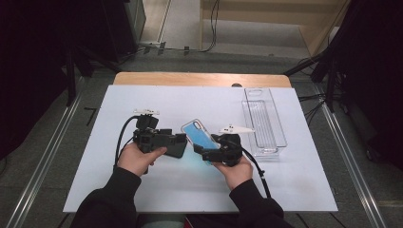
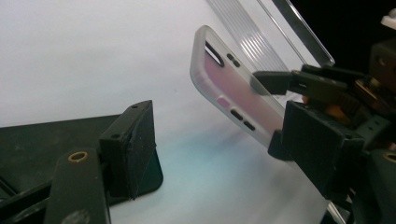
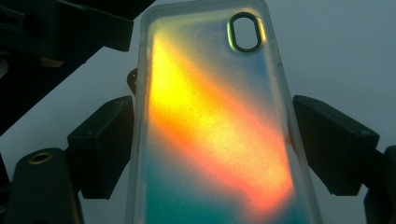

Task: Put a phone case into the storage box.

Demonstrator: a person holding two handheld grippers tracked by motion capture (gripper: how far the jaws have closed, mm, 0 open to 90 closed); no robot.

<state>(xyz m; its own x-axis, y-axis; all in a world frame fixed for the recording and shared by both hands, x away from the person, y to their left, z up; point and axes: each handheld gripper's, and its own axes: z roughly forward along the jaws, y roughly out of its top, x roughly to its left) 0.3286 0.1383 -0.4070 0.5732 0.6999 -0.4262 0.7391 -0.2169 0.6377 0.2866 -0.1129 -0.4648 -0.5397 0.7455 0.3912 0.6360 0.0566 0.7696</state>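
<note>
A translucent phone case (image 1: 197, 133) with a shifting blue-to-orange sheen is held tilted above the white tabletop (image 1: 142, 185). My right gripper (image 1: 205, 152) is shut on it, its pads pressing the case's two long edges (image 3: 215, 116). The camera cutout (image 3: 243, 31) points away from that gripper (image 3: 215, 135). My left gripper (image 1: 178, 143) sits just left of the case, its jaws wide apart and open (image 2: 219, 123). The case (image 2: 233, 88) hangs in front of them, near the right-hand jaw. A flat dark slab (image 2: 51, 140) lies behind the left-hand jaw; I cannot tell what it is.
A clear plastic tray (image 1: 274, 114) stands at the right of the table, also visible behind the case (image 2: 261, 32). The wooden table edge (image 1: 199, 79) runs along the back. Dark stands and cables flank both sides.
</note>
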